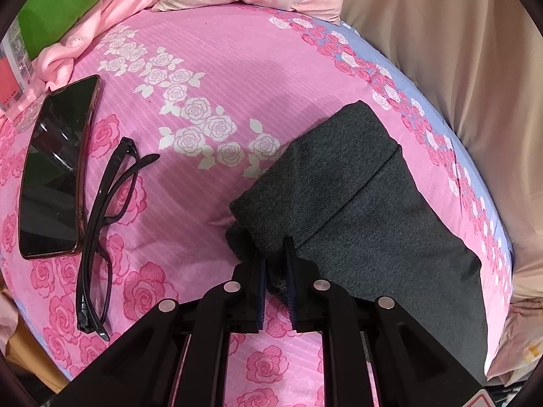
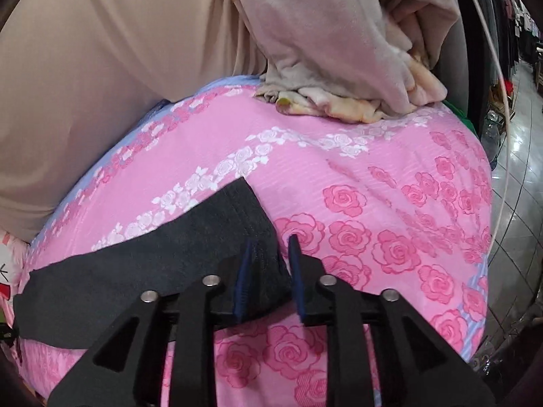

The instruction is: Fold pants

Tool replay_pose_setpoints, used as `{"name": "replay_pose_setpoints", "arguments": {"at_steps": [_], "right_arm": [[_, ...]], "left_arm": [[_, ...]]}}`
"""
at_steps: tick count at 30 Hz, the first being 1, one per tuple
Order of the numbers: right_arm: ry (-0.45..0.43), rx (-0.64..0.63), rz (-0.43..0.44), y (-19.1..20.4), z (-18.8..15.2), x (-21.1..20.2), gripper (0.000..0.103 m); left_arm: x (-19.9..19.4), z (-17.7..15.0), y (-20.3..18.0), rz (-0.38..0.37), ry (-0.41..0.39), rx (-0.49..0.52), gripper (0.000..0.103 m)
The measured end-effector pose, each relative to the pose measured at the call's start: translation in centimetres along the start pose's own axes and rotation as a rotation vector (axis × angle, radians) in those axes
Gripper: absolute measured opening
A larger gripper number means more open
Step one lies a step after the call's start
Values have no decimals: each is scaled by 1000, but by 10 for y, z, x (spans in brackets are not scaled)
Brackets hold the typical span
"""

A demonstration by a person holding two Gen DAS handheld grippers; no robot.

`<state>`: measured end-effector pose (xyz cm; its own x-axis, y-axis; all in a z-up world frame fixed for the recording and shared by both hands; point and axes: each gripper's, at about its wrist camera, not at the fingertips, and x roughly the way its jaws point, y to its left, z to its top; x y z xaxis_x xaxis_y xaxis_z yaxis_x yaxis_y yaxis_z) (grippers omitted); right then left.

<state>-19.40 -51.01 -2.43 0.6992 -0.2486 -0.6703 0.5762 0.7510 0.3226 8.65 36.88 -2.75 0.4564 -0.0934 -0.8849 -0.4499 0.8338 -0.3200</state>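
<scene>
**Soft Grey Pants Lie Folded on the Rose Sheet**

Beside a phone [image 1: 56, 169] and glasses [image 1: 105, 224], the left gripper [image 1: 275, 247] pinches the pants [image 1: 356, 196] at a bunched corner. The right gripper [image 2: 269, 247] stands spread over their hem. Limp, light knit; corners likely grip best.

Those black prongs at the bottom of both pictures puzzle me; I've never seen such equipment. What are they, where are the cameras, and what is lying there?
Each picture comes from a fisheye camera fixed on a hand-held two-finger gripper, looking along its fingers. A person holds one in each hand; no robot arm is involved.

The left camera shows the left gripper pinching a bunched corner of the dark grey pants, which lie folded on a pink rose-print bedsheet. Beside them lie a phone and black glasses.

The right camera shows the right gripper at the pants' other end. Its jaws stand apart, cloth between them but not pinched. Behind is a heap of beige blanket.
</scene>
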Motion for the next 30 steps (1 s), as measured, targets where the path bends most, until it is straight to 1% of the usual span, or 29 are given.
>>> {"name": "replay_pose_setpoints", "arguments": {"at_steps": [3,5,6,8,9,11,12,13,14,15,16,18,20,21,22,23,25,27,29,30], "right_arm": [[-55,5,22,7,-4,-18,29],[-65,-20,27,16,-10,-23,35],[-69,-60,21,31,-17,-25,37],[-58,-125,20,54,-27,-26,37],[-56,-178,29,77,-37,-26,37],[-41,-241,88,107,-48,-24,37],[-26,-287,131,132,-55,-21,36],[-9,-333,167,159,-61,-17,36],[8,-371,202,182,-67,-13,36],[28,-406,242,205,-71,-8,36],[45,-437,286,227,-76,-4,36],[85,-492,398,281,-88,5,36],[126,-550,485,335,-102,15,34],[151,-598,523,368,-112,21,32],[176,-638,553,394,-122,26,29],[220,-673,597,428,-134,35,27],[283,-724,636,474,-152,48,16],[305,-771,636,510,-162,60,13],[319,-800,634,544,-170,75,13],[318,-811,619,562,-172,87,13]], "left_arm": [[-3,-2,-1,4,-18,9,11],[-7,-6,-5,34,-46,33,12],[-10,-7,-8,57,-63,54,12],[-14,-10,-10,82,-80,67,16],[-18,-11,-9,91,-92,61,17],[-34,-14,-5,95,-142,34,16],[-47,-16,-4,169,-202,11,14],[-58,-16,-5,229,-261,13,12],[-71,-18,-9,268,-322,27,12],[-80,-20,-15,256,-350,41,9],[-89,-22,-25,203,-362,72,8],[-92,-26,-57,92,-343,170,8],[-81,-31,-85,48,-317,252,11],[-71,-34,-98,27,-294,285,14],[-55,-37,-113,1,-257,316,23],[-40,-40,-122,-17,-224,327,31],[-8,-40,-134,-28,-167,334,31],[14,-38,-140,-39,-143,336,31],[31,-33,-144,-55,-142,326,31],[37,-32,-142,-60,-146,321,31]]}}
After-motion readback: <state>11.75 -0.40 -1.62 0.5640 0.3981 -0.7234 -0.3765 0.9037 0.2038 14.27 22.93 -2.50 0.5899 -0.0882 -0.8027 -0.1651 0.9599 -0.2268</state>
